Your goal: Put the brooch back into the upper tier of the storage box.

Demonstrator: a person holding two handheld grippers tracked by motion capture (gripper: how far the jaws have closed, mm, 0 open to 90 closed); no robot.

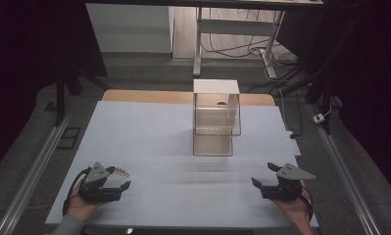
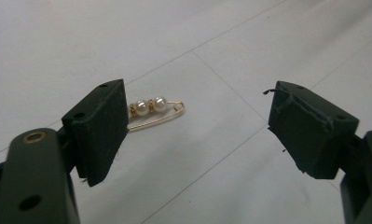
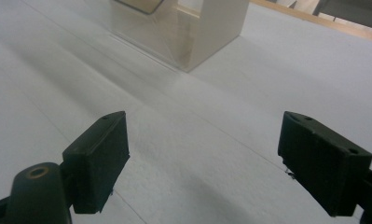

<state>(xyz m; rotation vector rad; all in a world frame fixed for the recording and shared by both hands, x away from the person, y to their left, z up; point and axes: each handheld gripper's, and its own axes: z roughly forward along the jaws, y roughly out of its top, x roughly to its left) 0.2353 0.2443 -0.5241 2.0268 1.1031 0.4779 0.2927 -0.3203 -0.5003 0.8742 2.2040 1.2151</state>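
The left gripper (image 2: 197,121) is being held wide open toward the gold pearl-beaded safety pin (image 2: 152,112) at eleven o'clock, probably for grasping. The right gripper (image 3: 202,158) is waiting open, empty, on the white tabletop (image 1: 149,132).

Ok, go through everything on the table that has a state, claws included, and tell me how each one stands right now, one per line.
Left claw: open, holding nothing, low over the table.
Right claw: open, holding nothing.
Pearl pin: lying flat on the white table cover, just beyond the left claw, ungripped.
Clear box: upright at the table's far middle, untouched; a lower clear part juts toward the person.
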